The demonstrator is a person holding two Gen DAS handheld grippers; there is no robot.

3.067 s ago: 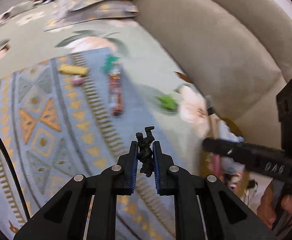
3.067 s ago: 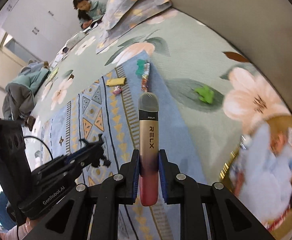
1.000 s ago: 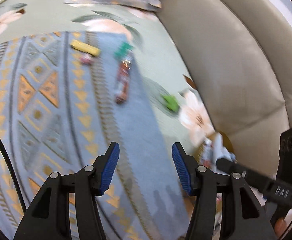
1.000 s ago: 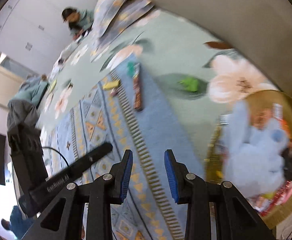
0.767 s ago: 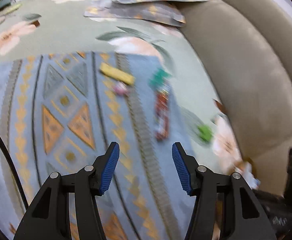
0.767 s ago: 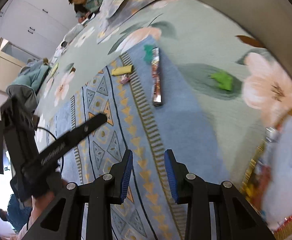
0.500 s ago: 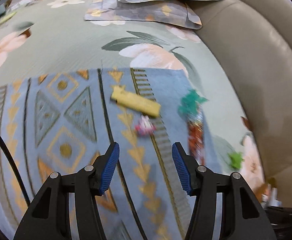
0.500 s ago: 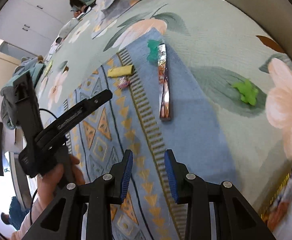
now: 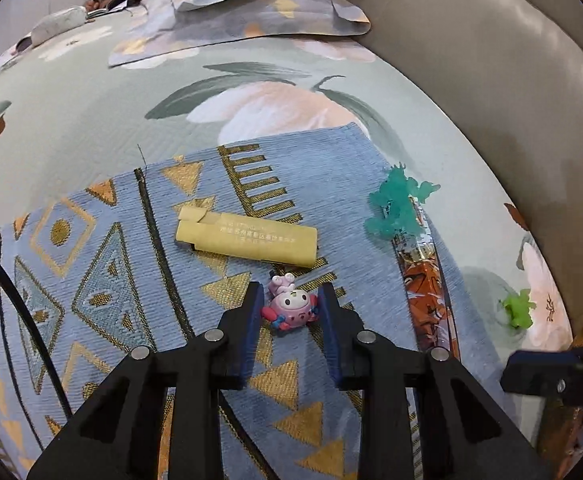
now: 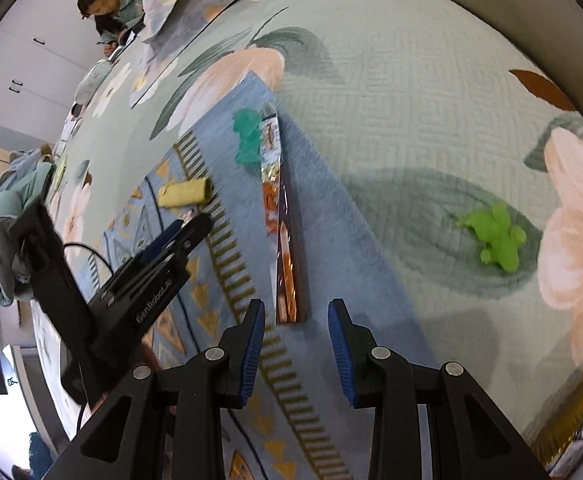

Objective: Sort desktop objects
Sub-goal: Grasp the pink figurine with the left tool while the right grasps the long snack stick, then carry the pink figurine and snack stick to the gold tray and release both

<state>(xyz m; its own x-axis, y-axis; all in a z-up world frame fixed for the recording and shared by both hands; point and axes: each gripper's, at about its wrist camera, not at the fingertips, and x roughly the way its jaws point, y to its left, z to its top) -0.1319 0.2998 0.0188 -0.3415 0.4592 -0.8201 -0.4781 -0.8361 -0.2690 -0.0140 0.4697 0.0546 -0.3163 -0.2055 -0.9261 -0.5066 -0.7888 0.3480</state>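
My left gripper (image 9: 289, 292) is open, its blue pads on either side of a small pink toy figure (image 9: 289, 310) lying on the blue patterned mat (image 9: 91, 280). A yellow lighter (image 9: 247, 236) lies just beyond it. A teal toy (image 9: 397, 206) and a long orange snack packet (image 9: 427, 280) lie to the right, a green toy (image 9: 517, 308) further right. My right gripper (image 10: 296, 312) is open and empty, just short of the near end of the snack packet (image 10: 281, 240). The green toy (image 10: 495, 238) lies to its right, the teal toy (image 10: 247, 136) and lighter (image 10: 183, 194) beyond.
The mat lies on a floral bedspread (image 9: 91, 100) with pillows (image 9: 251, 12) at the back and a padded headboard (image 9: 511, 80) on the right. A person (image 10: 107, 4) sits at the far end. The left gripper body (image 10: 131, 280) shows in the right wrist view.
Both grippers held objects three seconds ago and are now empty. The left gripper moved forward over the mat and now brackets the pink figure. The right gripper moved toward the snack packet.
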